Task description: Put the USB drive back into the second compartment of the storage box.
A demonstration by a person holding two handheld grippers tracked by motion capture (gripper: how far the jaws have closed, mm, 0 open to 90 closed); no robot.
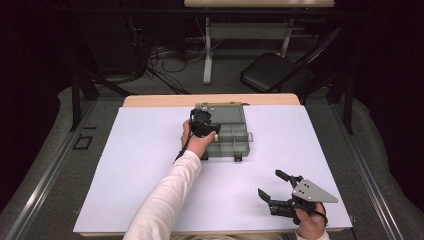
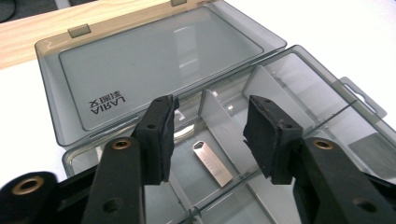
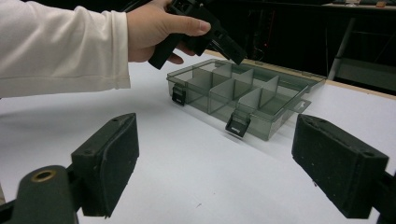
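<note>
Left gripper view: my left gripper (image 2: 208, 135) hangs over the smoky grey transparent plastic organiser box (image 2: 327, 116), its two black padded jaws parted with nothing pressed between them. Below the gap, on the floor of a compartment beside an upright divider, lies a small flat silver metal USB stick (image 2: 212, 163), free of my pads. The box's hinged clear lid (image 2: 159, 65) is folded back flat toward the wooden table edge (image 2: 56, 23), its printed lettering reading upside down from here.

In the high view the box (image 1: 235, 135) sits at the far middle of the white sheet (image 1: 150, 165) that covers the table, and my left gripper (image 1: 202, 122) is over its left part, my hand in a white sleeve (image 1: 165, 200) reaching in from below. My right gripper (image 1: 275, 187) rests well apart at the near right corner of the sheet, jaws spread wide and holding nothing.

The right gripper view looks between those released pads toward the box (image 3: 243, 98), whose two black latches (image 3: 238, 123) face me.
</note>
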